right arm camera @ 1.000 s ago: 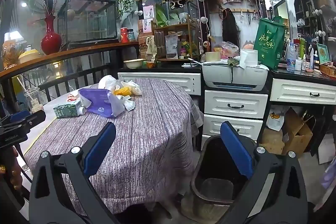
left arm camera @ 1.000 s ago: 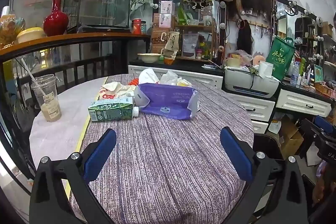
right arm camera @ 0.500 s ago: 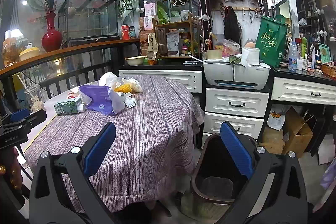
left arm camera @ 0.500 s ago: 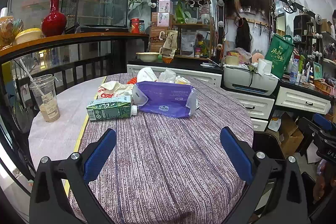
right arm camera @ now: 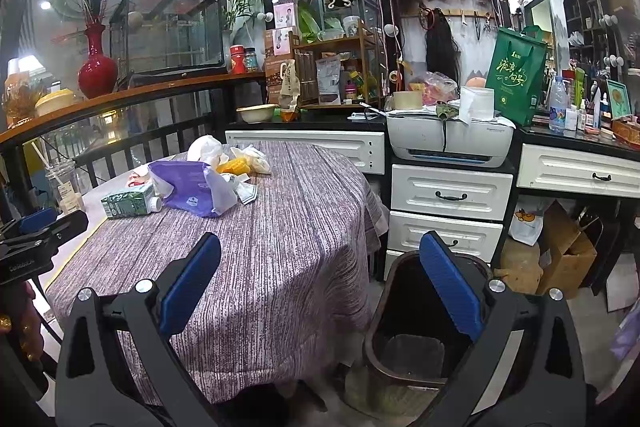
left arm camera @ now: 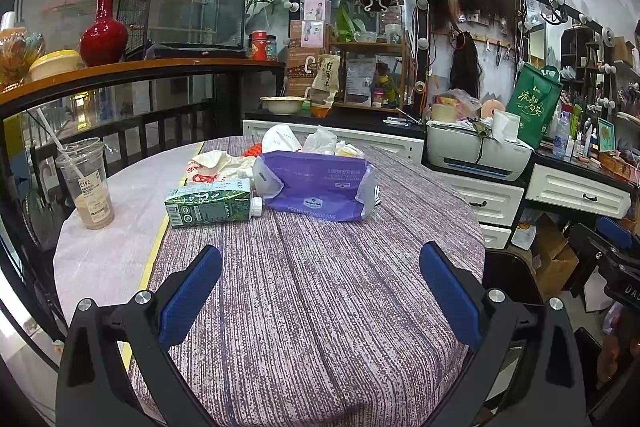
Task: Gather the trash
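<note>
My left gripper (left arm camera: 320, 291) hangs over the near part of the round table (left arm camera: 312, 327), its two blue pads spread wide apart with nothing between them, only the striped purple cloth below. My right gripper (right arm camera: 320, 287) is spread just as wide and holds nothing; its left pad sits over the table's edge and its right pad over the dark trash bin (right arm camera: 412, 311) standing on the floor just beside the table.

Farther out on the cloth lies the trash, bunched together on the far half of the table. The green drink carton (left arm camera: 210, 202) lies on its side, long axis running left to right across my left view, its white cap pointing right toward the purple tissue pack (left arm camera: 316, 187). The cap looks to touch or nearly touch the pack. The pack lies flat, its long axis also left to right, with a torn flap at each end. Behind these are crumpled white wrappers (left arm camera: 216, 165) and tissues (left arm camera: 320, 141), and in the right view something yellow (right arm camera: 234, 167) among them.

Well to the left, on the pale bare part of the table, a clear plastic cup (left arm camera: 86, 183) stands upright with a straw leaning left.
</note>
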The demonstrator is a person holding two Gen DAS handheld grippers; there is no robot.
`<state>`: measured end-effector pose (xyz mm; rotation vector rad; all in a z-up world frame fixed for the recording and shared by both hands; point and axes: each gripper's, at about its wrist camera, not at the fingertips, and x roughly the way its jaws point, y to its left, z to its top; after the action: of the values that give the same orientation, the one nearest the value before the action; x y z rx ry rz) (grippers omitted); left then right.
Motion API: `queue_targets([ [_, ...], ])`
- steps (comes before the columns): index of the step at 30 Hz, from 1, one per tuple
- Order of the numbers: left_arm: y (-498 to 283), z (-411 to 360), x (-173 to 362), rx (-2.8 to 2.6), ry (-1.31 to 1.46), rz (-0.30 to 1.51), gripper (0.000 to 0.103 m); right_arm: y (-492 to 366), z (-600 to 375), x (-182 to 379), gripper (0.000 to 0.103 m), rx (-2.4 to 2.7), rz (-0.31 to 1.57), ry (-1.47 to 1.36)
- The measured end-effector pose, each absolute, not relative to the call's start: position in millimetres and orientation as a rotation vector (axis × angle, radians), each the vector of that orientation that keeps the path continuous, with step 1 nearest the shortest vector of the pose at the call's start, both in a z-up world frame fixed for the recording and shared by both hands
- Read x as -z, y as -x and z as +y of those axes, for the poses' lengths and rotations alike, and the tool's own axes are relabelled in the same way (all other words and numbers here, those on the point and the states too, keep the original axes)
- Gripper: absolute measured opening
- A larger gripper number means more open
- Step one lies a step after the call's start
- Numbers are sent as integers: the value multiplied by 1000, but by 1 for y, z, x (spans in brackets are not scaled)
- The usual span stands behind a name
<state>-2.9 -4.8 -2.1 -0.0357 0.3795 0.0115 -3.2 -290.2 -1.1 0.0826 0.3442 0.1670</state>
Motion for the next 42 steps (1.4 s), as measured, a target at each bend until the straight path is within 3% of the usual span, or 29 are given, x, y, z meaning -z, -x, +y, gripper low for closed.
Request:
queue_targets([
  [42,3,-6,5,-12,34,385,98,2,-293,2,98,-169,354,-84],
])
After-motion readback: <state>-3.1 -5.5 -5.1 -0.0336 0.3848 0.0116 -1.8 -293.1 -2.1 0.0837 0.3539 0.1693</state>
